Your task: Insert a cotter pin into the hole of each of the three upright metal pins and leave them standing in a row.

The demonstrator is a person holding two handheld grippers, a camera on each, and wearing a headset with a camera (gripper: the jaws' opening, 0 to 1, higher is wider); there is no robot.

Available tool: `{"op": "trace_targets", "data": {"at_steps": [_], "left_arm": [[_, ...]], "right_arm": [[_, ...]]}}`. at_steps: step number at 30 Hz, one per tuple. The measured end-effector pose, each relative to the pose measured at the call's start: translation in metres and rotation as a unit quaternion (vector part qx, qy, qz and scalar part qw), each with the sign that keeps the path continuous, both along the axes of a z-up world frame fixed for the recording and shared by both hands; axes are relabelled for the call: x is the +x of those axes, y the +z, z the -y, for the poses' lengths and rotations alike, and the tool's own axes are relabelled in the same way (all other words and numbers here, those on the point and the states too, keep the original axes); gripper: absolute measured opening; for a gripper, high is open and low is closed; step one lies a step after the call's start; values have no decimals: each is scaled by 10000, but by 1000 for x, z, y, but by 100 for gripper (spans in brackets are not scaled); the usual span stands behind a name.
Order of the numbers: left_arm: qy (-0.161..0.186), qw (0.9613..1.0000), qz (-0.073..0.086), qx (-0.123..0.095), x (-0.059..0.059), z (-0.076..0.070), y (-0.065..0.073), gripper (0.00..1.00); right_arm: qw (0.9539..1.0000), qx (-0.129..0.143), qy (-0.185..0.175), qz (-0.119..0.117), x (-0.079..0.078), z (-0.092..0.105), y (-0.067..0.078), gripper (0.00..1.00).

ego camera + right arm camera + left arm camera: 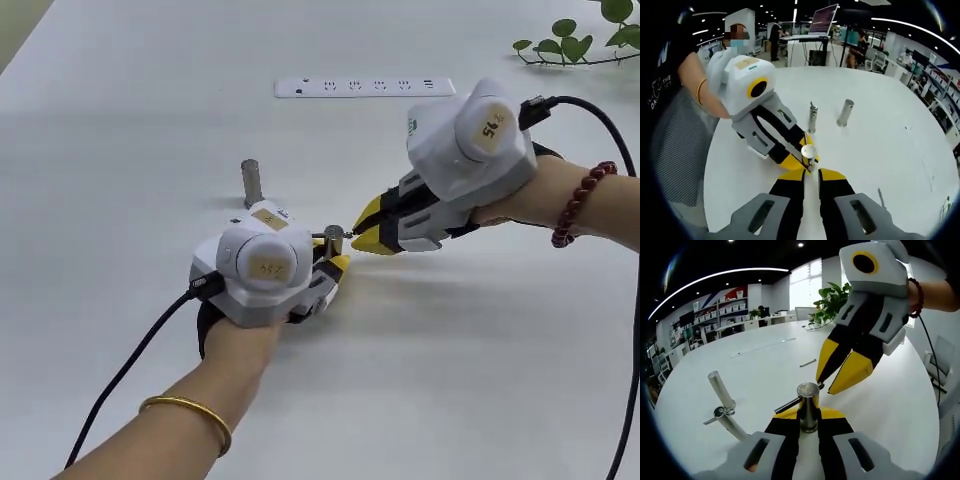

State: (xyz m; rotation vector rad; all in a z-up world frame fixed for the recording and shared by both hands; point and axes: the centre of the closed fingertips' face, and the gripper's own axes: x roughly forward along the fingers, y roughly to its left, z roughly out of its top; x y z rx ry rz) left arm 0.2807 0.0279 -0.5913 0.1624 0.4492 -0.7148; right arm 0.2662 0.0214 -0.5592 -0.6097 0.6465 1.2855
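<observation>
Your left gripper and right gripper match: pale grey shells, black jaws with yellow tips, and a round tan label with reddish numerals on top of each. The upright pin, the two other pins and the cotter pin are plain silver-grey metal. The table and power strip are white. Your cables are black. The bangle on your left wrist is gold, the beads on your right wrist are dark red, and the plant is green.

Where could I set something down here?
Bare table: between the power strip and the standing pin, and the near patch between the two forearms. Crowded: the middle, where the left gripper holds a metal pin and the right gripper a cotter pin.
</observation>
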Motion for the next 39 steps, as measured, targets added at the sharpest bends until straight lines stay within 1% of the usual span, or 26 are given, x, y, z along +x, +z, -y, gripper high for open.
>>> {"op": "trace_targets", "data": {"at_steps": [2, 3, 5, 8, 9, 10, 12, 14, 17, 18, 20, 23, 28, 34, 39], "left_arm": [[-27, 10000, 8, 21, 0, 0, 0, 10], [-38, 10000, 8, 20, 0, 0, 0, 10], [-29, 10000, 10, 4, 0, 0, 0, 10], [-4, 10000, 16, 8, 1, -1, 0, 10], [8, 10000, 19, 7, 1, -1, 0, 10], [28, 10000, 4, -16, 1, -1, 0, 10], [45, 10000, -17, -39, 1, -1, 0, 10], [31, 10000, -11, -25, 2, -1, 0, 10], [83, 10000, -32, -33, 3, -2, 0, 10], [105, 9999, -33, -27, 3, -2, 0, 10], [145, 9999, -15, 4, 5, -4, 0, 9], [183, 9998, -21, -28, 8, -6, 0, 9], [185, 9998, -13, -57, 13, -7, 0, 9], [245, 9997, -9, -44, 18, -10, 0, 9], [268, 9996, -13, -36, 19, -11, 1, 9]], "right_arm": [[9994, 81, -262, -200, 0, 3, 0, 7], [9986, 173, -406, -297, -1, 4, 0, 8], [9970, 357, -571, -376, 0, 5, 2, 10], [9920, 669, -912, -567, 0, 7, 6, 12], [9891, 815, -1053, -624, 1, 7, 8, 13], [9876, 886, -1122, -643, 1, 8, 9, 14], [9865, 924, -1213, -595, 2, 13, 10, 15], [9832, 1023, -1370, -637, 1, 16, 11, 18], [9815, 1038, -1468, -660, -1, 21, 10, 19], [9797, 1092, -1532, -693, -1, 23, 11, 19], [9728, 1275, -1728, -867, -1, 24, 12, 19], [9719, 1269, -1812, -803, 1, 31, 11, 19], [9682, 1316, -1935, -886, -2, 35, 9, 19], [9665, 1342, -1975, -938, -5, 33, 7, 19], [9665, 1364, -1957, -945, -7, 31, 7, 18]]}}
